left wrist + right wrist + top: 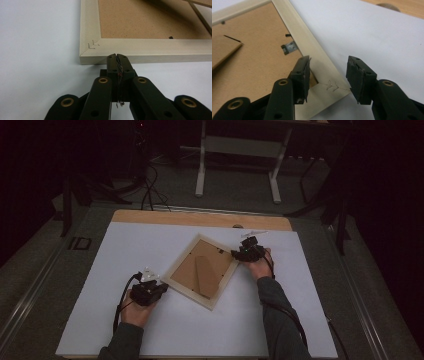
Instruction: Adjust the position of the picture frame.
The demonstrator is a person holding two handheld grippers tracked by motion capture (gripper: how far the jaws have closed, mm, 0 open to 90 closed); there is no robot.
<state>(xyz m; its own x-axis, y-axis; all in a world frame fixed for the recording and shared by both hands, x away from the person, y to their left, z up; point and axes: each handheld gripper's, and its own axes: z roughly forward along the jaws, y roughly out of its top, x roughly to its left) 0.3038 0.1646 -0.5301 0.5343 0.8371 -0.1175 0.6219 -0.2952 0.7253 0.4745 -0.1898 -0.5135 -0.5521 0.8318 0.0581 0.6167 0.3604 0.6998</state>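
A pale wooden picture frame (202, 271) with a brown fibreboard back lies face down and turned at an angle near the middle of the white sheet (125, 245) that covers the worktop. The left gripper (159, 286) rests at the frame's near left corner with its jaws pressed together on nothing, their tips just short of the frame's edge in the left gripper view. The right gripper (236, 253) sits at the frame's far right corner, its jaws apart and straddling that corner (329, 85) without pressing on it.
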